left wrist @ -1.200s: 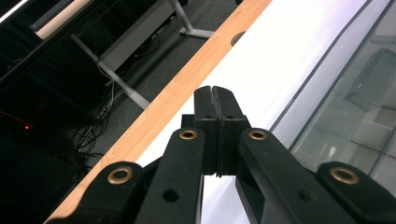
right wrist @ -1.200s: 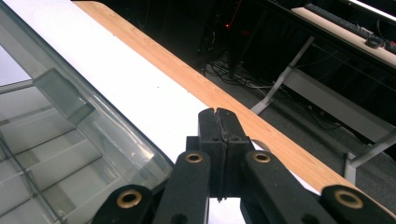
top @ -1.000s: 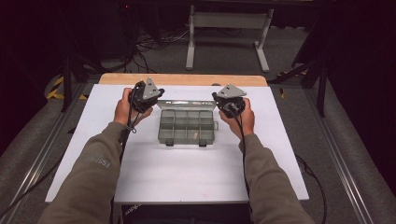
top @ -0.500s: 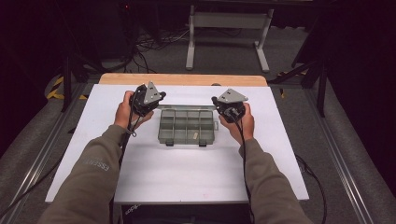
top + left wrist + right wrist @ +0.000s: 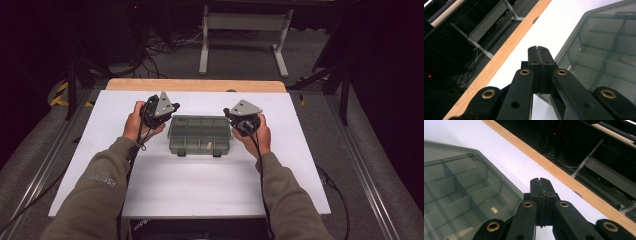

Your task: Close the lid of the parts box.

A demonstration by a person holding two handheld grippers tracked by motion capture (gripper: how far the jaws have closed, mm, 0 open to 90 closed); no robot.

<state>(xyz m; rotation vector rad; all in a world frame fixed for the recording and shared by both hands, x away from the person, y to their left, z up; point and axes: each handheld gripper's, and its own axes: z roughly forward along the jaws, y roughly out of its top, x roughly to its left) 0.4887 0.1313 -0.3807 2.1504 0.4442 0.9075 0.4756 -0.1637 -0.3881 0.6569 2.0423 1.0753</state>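
Observation:
A clear smoky plastic organizer box (image 5: 200, 135) with several compartments lies closed on the white table (image 5: 200, 185); a small pale piece shows in one front compartment. My left gripper (image 5: 172, 107) hovers at the box's far left corner, jaws shut with nothing between them. In the left gripper view its tips (image 5: 539, 50) meet beside the box (image 5: 604, 57). My right gripper (image 5: 227, 114) sits at the box's far right corner, also shut and empty. Its closed tips (image 5: 540, 182) show next to the box lid (image 5: 461, 195).
A wooden strip (image 5: 195, 85) runs along the table's far edge. Beyond it stand a metal frame (image 5: 242, 35) and cables on the floor. Rails run beside the table on both sides. Bare white surface lies in front of the box.
The right hand has slid slightly back and down along the box's right end. The left hand has barely shifted. Both grippers stay shut.

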